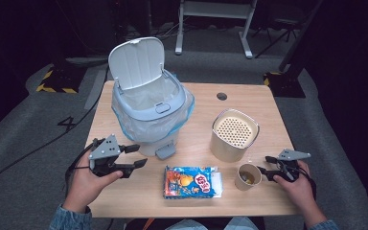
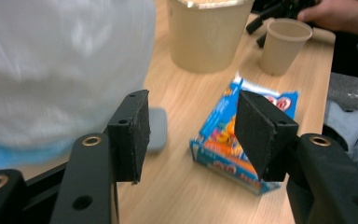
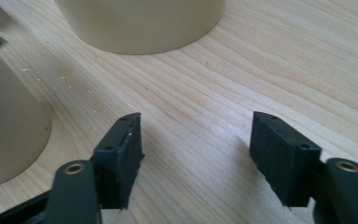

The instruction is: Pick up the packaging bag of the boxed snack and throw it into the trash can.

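Blue snack packet (image 1: 191, 182) lies untouched beside the open bin (image 1: 148, 112); left tool (image 1: 133, 155) gapes toward it, right tool (image 1: 267, 165) (beside the cup (image 1: 247, 177)) gapes empty — binning undone.

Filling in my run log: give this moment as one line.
left claw: open, near snack bag | right claw: open, beside paper cup | bin: lid up
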A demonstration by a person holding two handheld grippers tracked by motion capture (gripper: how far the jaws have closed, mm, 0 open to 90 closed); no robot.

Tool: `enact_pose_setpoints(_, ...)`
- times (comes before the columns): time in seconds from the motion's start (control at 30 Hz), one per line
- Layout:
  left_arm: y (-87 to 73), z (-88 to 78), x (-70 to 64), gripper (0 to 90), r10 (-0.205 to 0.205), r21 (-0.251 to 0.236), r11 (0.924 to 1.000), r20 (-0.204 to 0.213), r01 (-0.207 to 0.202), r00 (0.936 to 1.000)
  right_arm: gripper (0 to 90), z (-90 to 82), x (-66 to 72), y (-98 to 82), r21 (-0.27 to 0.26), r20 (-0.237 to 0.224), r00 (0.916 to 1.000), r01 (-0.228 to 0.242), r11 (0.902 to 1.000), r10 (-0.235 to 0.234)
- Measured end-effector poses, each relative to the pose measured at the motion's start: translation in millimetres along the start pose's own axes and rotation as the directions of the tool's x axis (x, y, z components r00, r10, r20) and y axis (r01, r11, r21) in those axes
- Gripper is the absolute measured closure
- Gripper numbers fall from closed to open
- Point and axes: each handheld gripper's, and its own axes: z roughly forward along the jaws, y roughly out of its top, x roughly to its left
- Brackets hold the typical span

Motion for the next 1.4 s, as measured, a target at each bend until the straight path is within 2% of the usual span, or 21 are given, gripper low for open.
enact_pose_setpoints(0.03,0.0,0.0,0.0,45.9,0.000,0.000,1.0000,0.000,0.000,1.0000,35.1,0.0,0.0,0.0,0.000,0.000,1.0000,0.000,1.0000,0.000)
enact_pose_setpoints(0.2,-26.9,10.8,5.7,46.4,-0.045,0.037,0.9983,-0.016,0.046,0.9988,37.2,-7.1,-1.7,1.0,-0.004,-0.004,1.0000,-0.008,1.0000,0.008)
enact_pose_setpoints(0.23,-36.4,14.6,8.0,46.6,-0.059,0.063,0.9961,-0.038,0.062,0.9975,38.4,-10.7,-3.4,1.6,-0.006,-0.015,0.9997,-0.020,0.9998,0.020)
enact_pose_setpoints(0.3,-41.1,16.2,9.1,46.9,-0.062,0.079,0.9947,-0.047,0.066,0.9970,38.9,-12.3,-4.2,2.4,-0.009,-0.020,0.9994,-0.027,0.9996,0.027)
enact_pose_setpoints(0.4,-58.5,21.8,15.4,47.6,-0.084,0.110,0.9900,-0.050,0.089,0.9953,40.1,-18.3,-5.0,8.6,-0.015,-0.032,0.9990,-0.033,0.9993,0.032)
enact_pose_setpoints(0.57,-72.9,27.8,21.8,47.1,-0.096,0.149,0.9833,-0.060,0.104,0.9936,40.0,-23.1,-4.6,15.4,-0.022,-0.041,0.9989,-0.026,0.9994,0.025)
enact_pose_setpoints(0.63,-78.6,30.4,24.8,47.1,-0.101,0.175,0.9782,-0.069,0.112,0.9925,39.9,-25.8,-4.8,18.4,-0.033,-0.041,0.9988,-0.027,0.9991,0.025)
enact_pose_setpoints(0.67,-83.4,33.2,26.4,47.1,-0.113,0.200,0.9716,-0.081,0.127,0.9903,39.9,-28.9,-4.7,20.8,-0.039,-0.043,0.9987,-0.027,0.9989,0.025)
enact_pose_setpoints(0.7,-83.4,33.2,26.4,47.1,-0.113,0.200,0.9716,-0.081,0.127,0.9903,39.9,-28.9,-4.7,20.8,-0.039,-0.043,0.9987,-0.027,0.9989,0.025)
enact_pose_setpoints(0.77,-87.7,35.6,27.5,47.2,-0.118,0.224,0.9652,-0.085,0.134,0.9894,40.1,-31.6,-4.2,23.2,-0.041,-0.046,0.9986,-0.029,0.9988,0.027)
enact_pose_setpoints(0.83,-92.2,38.3,28.0,47.8,-0.120,0.270,0.9524,-0.095,0.141,0.9883,40.5,-34.8,-4.1,27.7,-0.048,-0.048,0.9986,-0.026,0.9985,0.023)
enact_pose_setpoints(0.87,-92.2,38.3,28.0,47.7,-0.120,0.270,0.9524,-0.095,0.141,0.9883,40.5,-34.8,-4.1,27.7,-0.048,-0.048,0.9986,-0.026,0.9985,0.023)
enact_pose_setpoints(0.9,-93.2,39.0,28.4,47.7,-0.111,0.289,0.9477,-0.101,0.136,0.9887,40.8,-36.1,-4.2,29.3,-0.051,-0.049,0.9986,-0.023,0.9984,0.021)
enact_pose_setpoints(0.93,-95.5,41.0,29.1,46.8,-0.097,0.319,0.9388,-0.116,0.129,0.9885,40.8,-38.7,-4.1,32.2,-0.059,-0.048,0.9987,-0.022,0.9980,0.019)
enact_pose_setpoints(1.03,-98.3,43.3,29.9,43.8,-0.083,0.323,0.9388,-0.131,0.121,0.9880,40.8,-41.6,-3.0,34.9,-0.066,-0.051,0.9985,-0.020,0.9976,0.017)
enact_pose_setpoints(1.07,-100.6,44.2,31.5,42.8,-0.082,0.300,0.9467,-0.129,0.118,0.9882,40.4,-44.5,-1.7,37.2,-0.072,-0.056,0.9983,-0.022,0.9972,0.018)
enact_pose_setpoints(1.1,-100.6,44.2,31.5,41.2,-0.082,0.300,0.9467,-0.129,0.118,0.9882,40.4,-44.5,-1.7,37.2,-0.072,-0.056,0.9983,-0.022,0.9972,0.018)
enact_pose_setpoints(1.13,-105.2,45.2,33.7,39.2,-0.076,0.260,0.9596,-0.130,0.107,0.9887,39.9,-46.3,-1.0,39.1,-0.080,-0.060,0.9981,-0.020,0.9966,0.015)
enact_pose_setpoints(1.17,-108.1,45.7,35.2,36.7,-0.079,0.234,0.9661,-0.127,0.108,0.9887,39.7,-46.9,-0.7,39.9,-0.083,-0.061,0.9980,-0.019,0.9964,0.014)
enact_pose_setpoints(1.3,-108.4,44.7,38.9,35.2,-0.078,0.236,0.9658,-0.130,0.108,0.9884,39.6,-48.5,1.5,43.3,-0.088,-0.061,0.9981,-0.014,0.9960,0.008)
enact_pose_setpoints(1.4,-108.1,45.3,40.5,35.1,-0.090,0.232,0.9649,-0.147,0.123,0.9850,41.7,-49.5,2.9,45.0,-0.079,-0.072,0.9972,-0.022,0.9967,0.017)
